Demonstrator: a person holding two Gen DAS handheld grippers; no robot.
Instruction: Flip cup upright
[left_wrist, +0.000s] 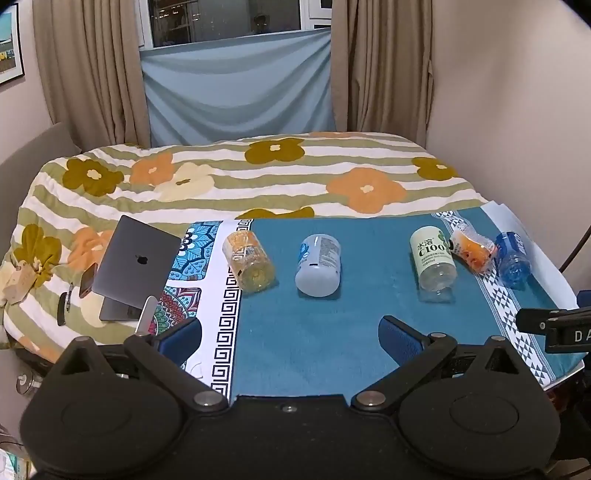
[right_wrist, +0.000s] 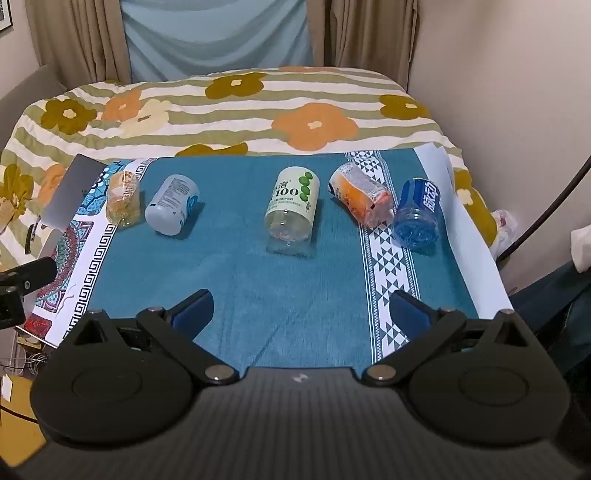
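Observation:
Several cut-bottle cups lie on their sides in a row on the teal cloth (left_wrist: 306, 332). From left: a yellow-orange cup (left_wrist: 249, 266) (right_wrist: 123, 203), a pale blue-grey cup (left_wrist: 318, 265) (right_wrist: 171, 209), a green-label "C100" cup (left_wrist: 433, 263) (right_wrist: 291, 209), an orange cup (left_wrist: 472, 250) (right_wrist: 364, 199) and a blue cup (left_wrist: 512, 259) (right_wrist: 419, 216). My left gripper (left_wrist: 290, 338) is open and empty, well short of the cups. My right gripper (right_wrist: 301, 310) is open and empty, short of the green-label cup.
The cloth lies on a board on a bed with a flowered quilt (left_wrist: 236, 177). A grey laptop (left_wrist: 138, 264) and a phone (left_wrist: 88, 280) lie at the left. The wall (left_wrist: 517, 110) is at the right. The right gripper's body (left_wrist: 554, 326) shows at the edge of the left view.

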